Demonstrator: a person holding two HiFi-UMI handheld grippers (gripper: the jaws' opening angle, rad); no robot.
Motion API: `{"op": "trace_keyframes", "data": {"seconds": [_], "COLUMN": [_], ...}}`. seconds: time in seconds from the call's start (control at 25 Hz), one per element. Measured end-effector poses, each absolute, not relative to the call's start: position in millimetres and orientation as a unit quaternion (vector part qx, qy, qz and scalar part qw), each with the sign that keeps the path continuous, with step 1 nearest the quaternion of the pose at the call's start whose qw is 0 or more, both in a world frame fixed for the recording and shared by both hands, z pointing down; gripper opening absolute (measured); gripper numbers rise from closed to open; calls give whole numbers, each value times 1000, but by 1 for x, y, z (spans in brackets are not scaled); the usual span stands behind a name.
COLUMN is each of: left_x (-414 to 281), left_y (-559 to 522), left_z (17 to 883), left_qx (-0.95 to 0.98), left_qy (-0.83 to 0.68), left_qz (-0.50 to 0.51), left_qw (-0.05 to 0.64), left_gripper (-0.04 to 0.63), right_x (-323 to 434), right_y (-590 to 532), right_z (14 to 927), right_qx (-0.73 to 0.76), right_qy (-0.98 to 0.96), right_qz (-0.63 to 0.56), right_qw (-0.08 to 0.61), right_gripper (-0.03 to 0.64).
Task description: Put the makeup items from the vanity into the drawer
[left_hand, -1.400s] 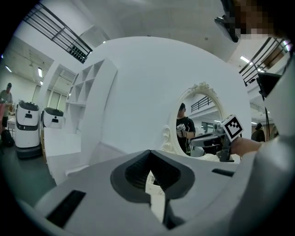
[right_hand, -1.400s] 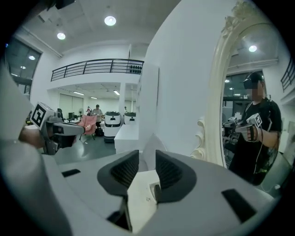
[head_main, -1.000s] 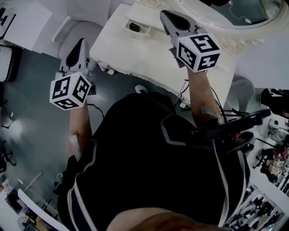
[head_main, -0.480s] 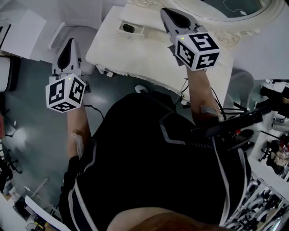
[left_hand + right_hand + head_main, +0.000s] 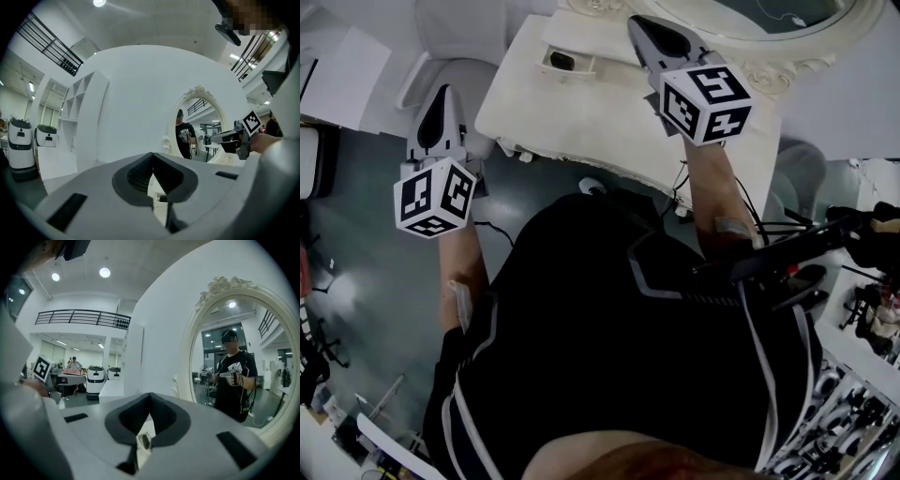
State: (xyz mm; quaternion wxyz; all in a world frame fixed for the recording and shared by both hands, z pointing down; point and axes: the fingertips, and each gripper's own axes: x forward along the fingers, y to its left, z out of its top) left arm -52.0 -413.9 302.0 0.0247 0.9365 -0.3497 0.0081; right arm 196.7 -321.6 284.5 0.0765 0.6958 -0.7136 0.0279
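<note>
A small dark makeup item (image 5: 561, 60), oval and dull, lay inside a shallow white drawer (image 5: 586, 67). The drawer stood open at the back left of the table (image 5: 581, 112). What kind of item it was I could not make out.

The table was a cream-white vanity with a smooth matt top and a curved, moulded front edge. Behind it rose an oval mirror (image 5: 234, 357) in a thick cream frame, carved with scrolls and crowned with small flowers. The glass showed the person (image 5: 619, 319), in a black shirt with pale piping, holding both tools out level.

The right gripper (image 5: 639, 23) was grey moulded plastic with ribbed black pads and a black-and-white marker cube at its rear. It hung over the table top just right of the drawer, apart from it and from the item. Its jaws were clenched together on nothing, and through the gap beneath them the drawer showed low and close ahead.

The left gripper (image 5: 441, 91), of the same make, was held off the table's left edge, well apart from the drawer. Its jaws were likewise pressed together and empty.

Below lay a dark grey, faintly glossy floor (image 5: 366, 262). A plain white wall (image 5: 136, 93) stood behind the mirror, with round lights set in the ceiling overhead.
</note>
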Motion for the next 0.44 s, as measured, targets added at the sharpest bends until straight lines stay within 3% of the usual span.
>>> {"op": "trace_keyframes", "data": {"seconds": [0.44], "left_x": [-49], "left_y": [-408], "left_z": [304], "left_qx": [941], "left_qy": [-338], "left_qz": [15], "left_qw": [24], "left_gripper": [3], "right_x": [197], "right_y": [-324], "right_z": [286], "right_qx": [697], "right_qy": [-712], "right_qz": [30], "right_qw": [78], "right_gripper": [5]}}
